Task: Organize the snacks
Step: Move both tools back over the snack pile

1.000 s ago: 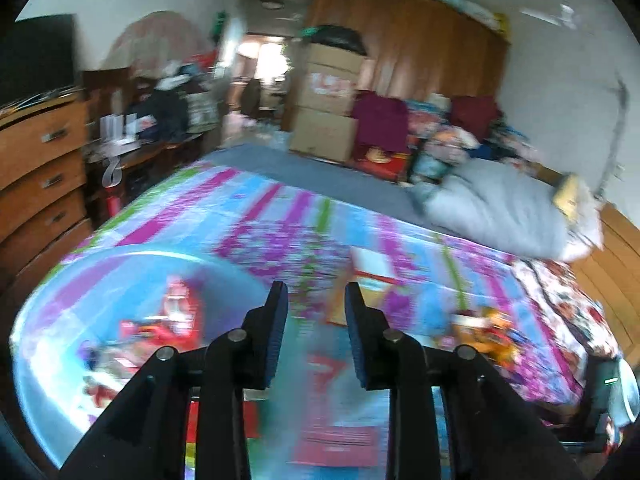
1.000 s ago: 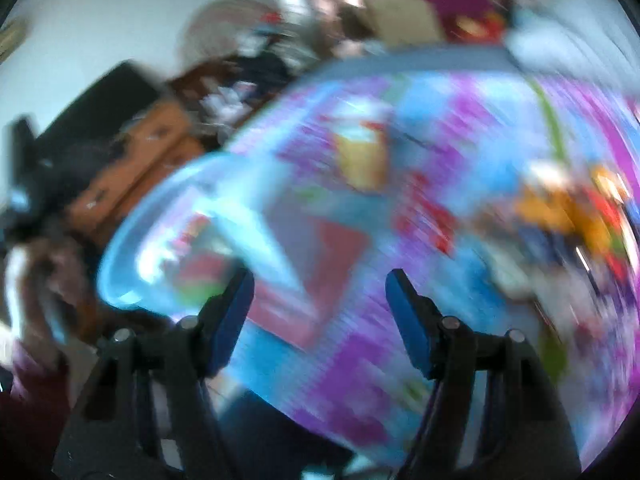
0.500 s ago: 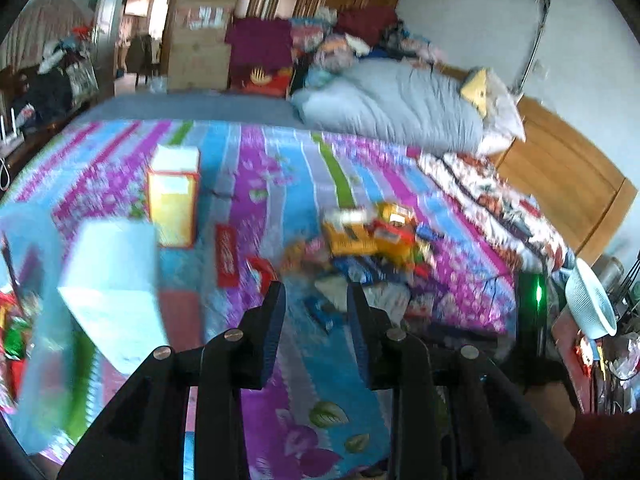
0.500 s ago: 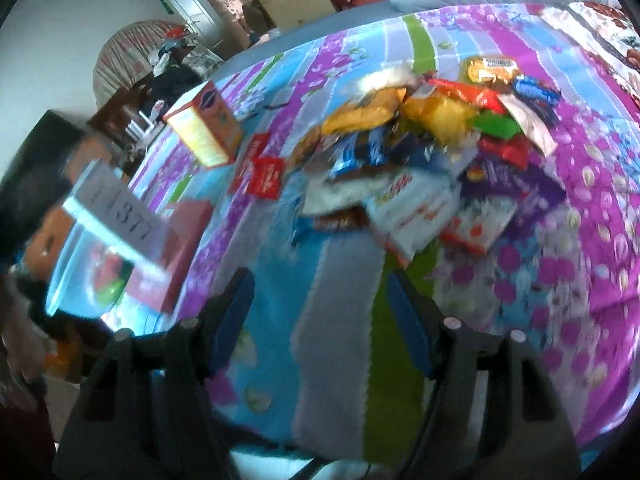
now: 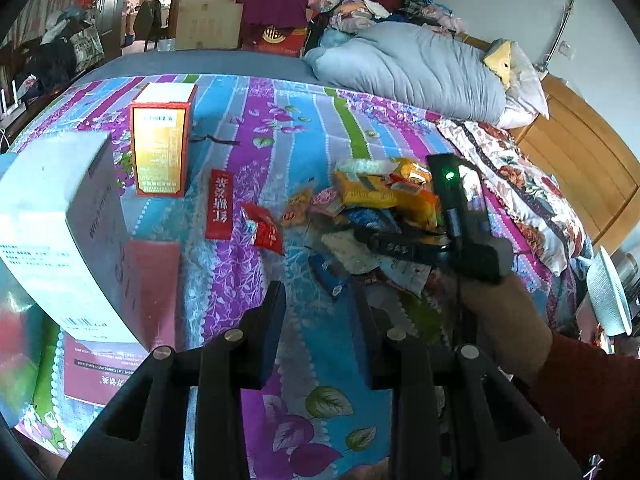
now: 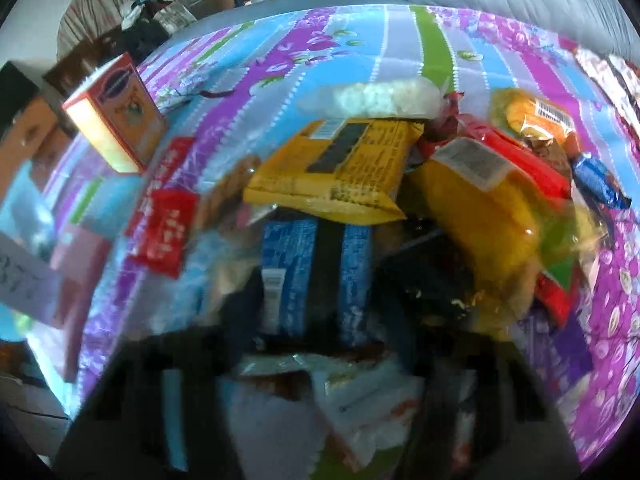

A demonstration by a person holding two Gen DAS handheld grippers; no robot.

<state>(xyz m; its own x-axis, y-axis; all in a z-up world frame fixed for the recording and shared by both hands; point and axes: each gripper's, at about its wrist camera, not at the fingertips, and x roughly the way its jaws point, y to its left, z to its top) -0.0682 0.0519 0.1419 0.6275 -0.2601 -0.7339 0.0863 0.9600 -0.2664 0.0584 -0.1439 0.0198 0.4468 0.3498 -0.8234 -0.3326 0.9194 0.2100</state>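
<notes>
A pile of snack packets lies on the striped bedspread. My right gripper is low over the pile, blurred, its jaws closing with a blue packet between them; I see no firm press. From the left wrist view the right gripper reaches into the pile's near side. My left gripper hangs over bare bedspread left of the pile, narrowly open and holding nothing. A yellow packet and a small red packet lie close by.
An orange box stands at the back left, a flat red packet beside it. A white box on a pink box looms at the left. A grey duvet and wooden headboard lie beyond. A hand holds the right gripper.
Both views swung from the blue tub at the left to the snack pile. The right gripper sank close onto the pile and its jaws narrowed around the blue packet.
</notes>
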